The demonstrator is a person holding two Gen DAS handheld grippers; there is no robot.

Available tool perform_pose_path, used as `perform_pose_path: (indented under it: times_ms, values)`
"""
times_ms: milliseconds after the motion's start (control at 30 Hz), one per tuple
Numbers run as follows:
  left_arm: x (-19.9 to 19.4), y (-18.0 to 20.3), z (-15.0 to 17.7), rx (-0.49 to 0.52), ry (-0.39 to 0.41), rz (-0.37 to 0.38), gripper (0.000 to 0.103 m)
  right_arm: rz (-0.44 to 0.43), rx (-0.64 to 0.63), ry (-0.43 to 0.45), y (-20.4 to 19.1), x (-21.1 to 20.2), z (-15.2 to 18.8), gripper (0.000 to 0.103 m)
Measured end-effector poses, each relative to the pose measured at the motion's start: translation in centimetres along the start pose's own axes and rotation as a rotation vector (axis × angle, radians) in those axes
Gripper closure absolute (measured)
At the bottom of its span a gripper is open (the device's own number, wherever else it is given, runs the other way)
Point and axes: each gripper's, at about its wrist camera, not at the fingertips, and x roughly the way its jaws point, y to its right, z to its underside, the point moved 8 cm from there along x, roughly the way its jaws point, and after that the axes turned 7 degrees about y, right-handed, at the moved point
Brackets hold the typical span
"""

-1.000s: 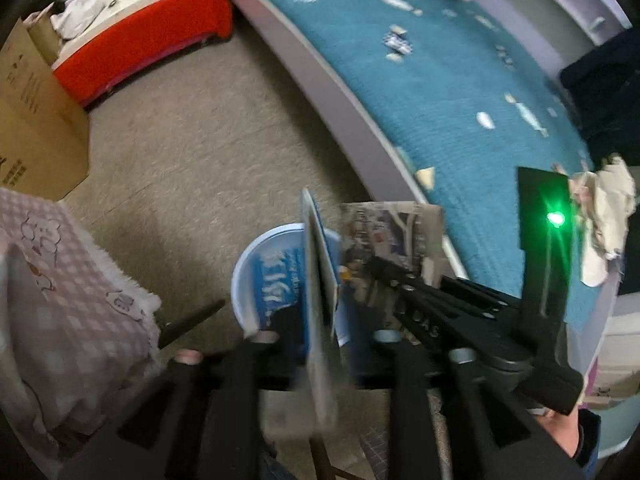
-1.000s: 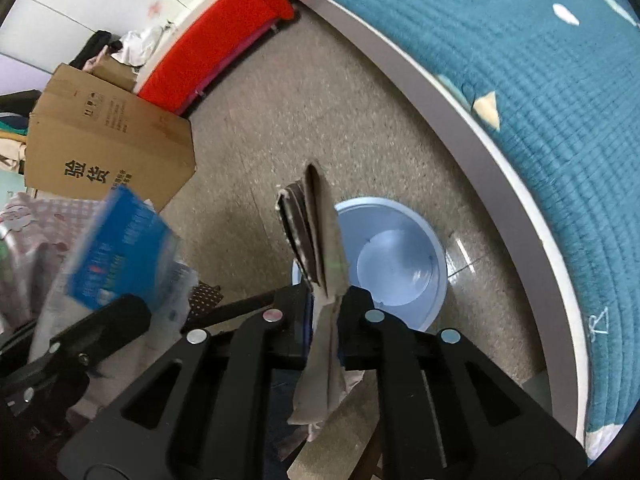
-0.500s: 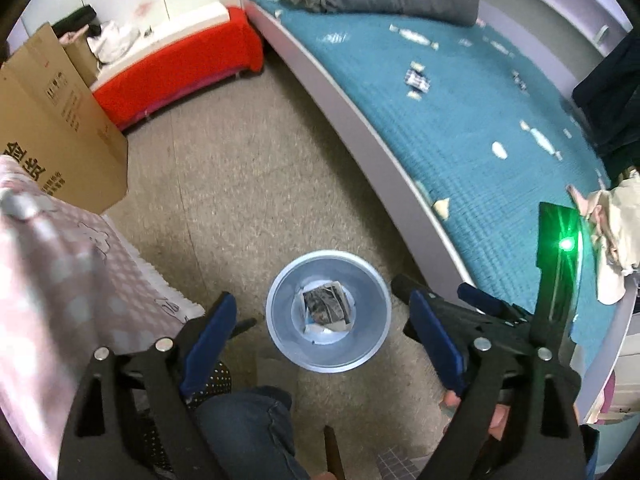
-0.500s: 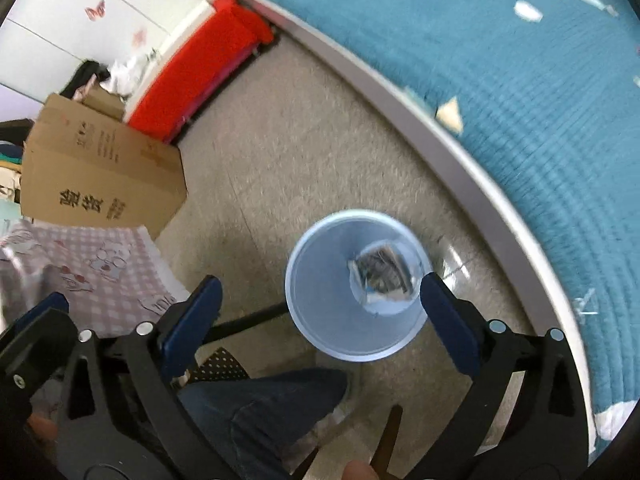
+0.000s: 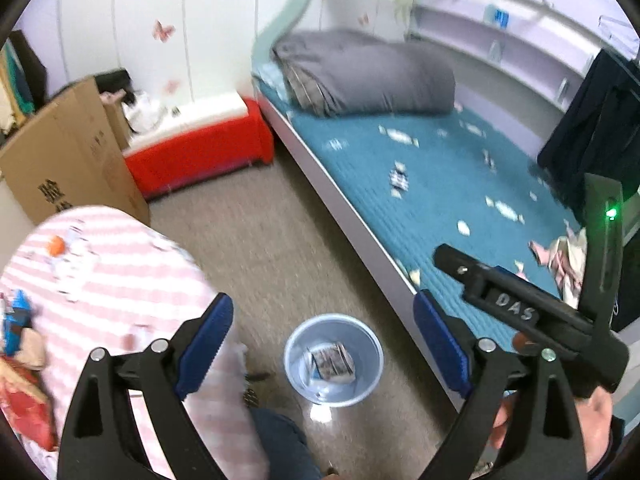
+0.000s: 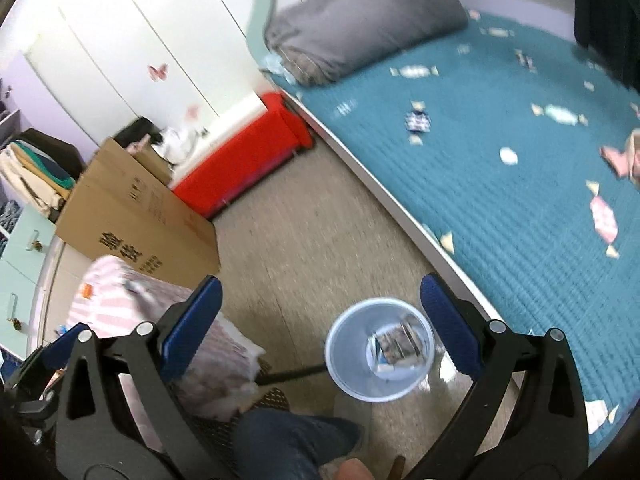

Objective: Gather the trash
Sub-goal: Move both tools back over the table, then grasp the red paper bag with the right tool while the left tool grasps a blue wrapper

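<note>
A pale blue waste bin (image 5: 298, 376) stands on the floor by the bed; it also shows in the right wrist view (image 6: 340, 364). Printed trash pieces (image 5: 331, 364) lie inside it, seen too in the right wrist view (image 6: 396, 346). My left gripper (image 5: 324, 334) is open and empty, high above the bin. My right gripper (image 6: 320, 318) is open and empty, also above the bin; its body shows in the left wrist view (image 5: 520, 312). A small checked wrapper (image 5: 399, 178) lies on the teal bed, also in the right wrist view (image 6: 418, 120). Crumpled paper (image 5: 568, 256) lies at the bed's right.
A teal bed (image 5: 440, 184) with a grey duvet (image 5: 368, 76) runs along the right. A pink checked table (image 5: 100, 264) with a blue packet (image 5: 16, 320) is at left. A cardboard box (image 6: 132, 216) and red bench (image 5: 200, 152) stand beyond. My knee (image 6: 292, 440) is below.
One second ago both grippers were shut on flat packaging over the bin. Both opened, the pieces fell into the bin, and both grippers have since risen and tilted up toward the room.
</note>
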Motion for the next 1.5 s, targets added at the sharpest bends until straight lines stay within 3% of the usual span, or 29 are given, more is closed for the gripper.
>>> perform_pose_path:
  times_ms: [333, 633, 900, 1067, 1233, 1500]
  values:
    - [-9.9, -5.9, -2.1, -0.031, 0.204, -0.071, 0.012, -0.104, -0.124, 0.134, -9.4, -7.2, -2.2, 0.006]
    - [-16.6, -12.4, -1.1, -0.070, 0.308, -0.147, 0.012, -0.206, -0.274, 0.152, -18.9, -10.4, -0.2, 0.006]
    - [-20.7, -20.6, 2.8, -0.136, 0.332, -0.258, 0.012, -0.323, -0.468, 0.096, -28.9, -10.7, 5.3, 0.006]
    - [-22.5, -26.0, 6.6, -0.213, 0.318, -0.335, 0.012, -0.374, -0.552, 0.037, -32.8, -10.1, 9.6, 0.006]
    - [-24.2, -30.9, 9.9, -0.273, 0.303, -0.399, 0.012, -0.405, -0.636, -0.028, -35.9, -9.0, 13.4, 0.006]
    - [-24.6, -35.4, 14.8, -0.327, 0.245, -0.475, 0.012, -0.434, -0.807, -0.160, -39.3, -6.1, 20.7, 0.006]
